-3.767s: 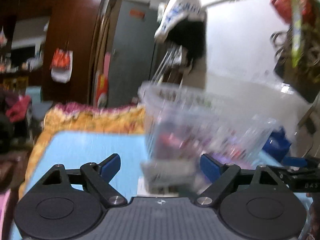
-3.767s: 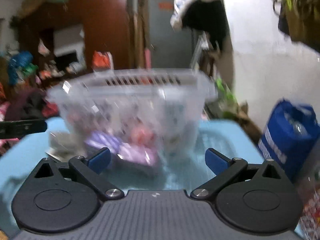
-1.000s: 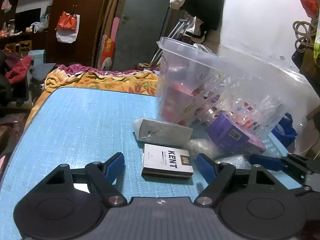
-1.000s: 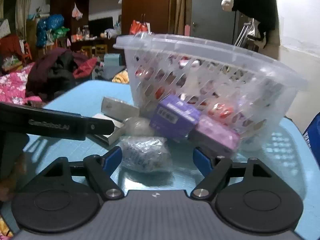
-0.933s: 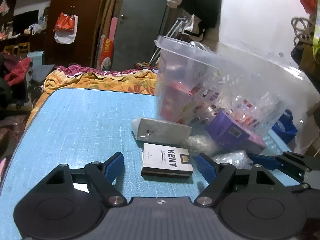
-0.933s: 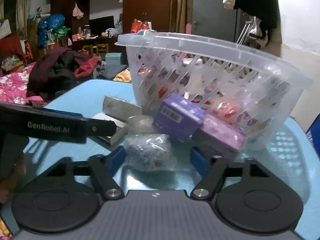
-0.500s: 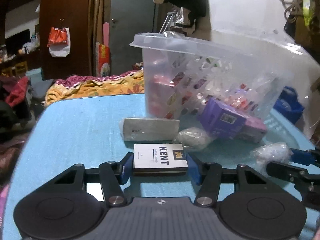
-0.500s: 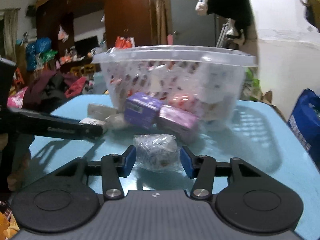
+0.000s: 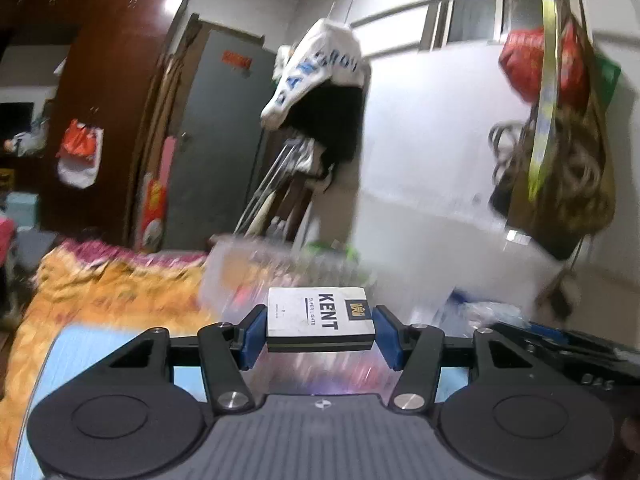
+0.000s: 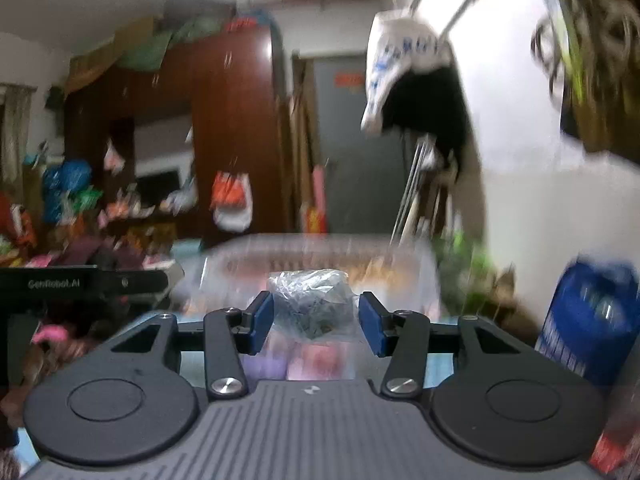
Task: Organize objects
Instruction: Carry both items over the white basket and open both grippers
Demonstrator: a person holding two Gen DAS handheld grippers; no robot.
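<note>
Both items have left the counter (image 9: pixel 80 344) since half a second ago. The left tongs (image 9: pixel 321 330) are clamped on the Kent pack (image 9: pixel 320 318); the right tongs (image 10: pixel 316 316) are clamped on the crinkled plastic packet (image 10: pixel 310 300). Each load now sits raised before the clear basket (image 10: pixel 320 256), so deposit appears next. The basket rim is the obstacle; purple boxes (image 10: pixel 280 362) lie below

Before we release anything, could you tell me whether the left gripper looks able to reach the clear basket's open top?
Probably yes: the left gripper, holding the Kent pack, sits about level with the blurred basket rim, nothing between.
</note>
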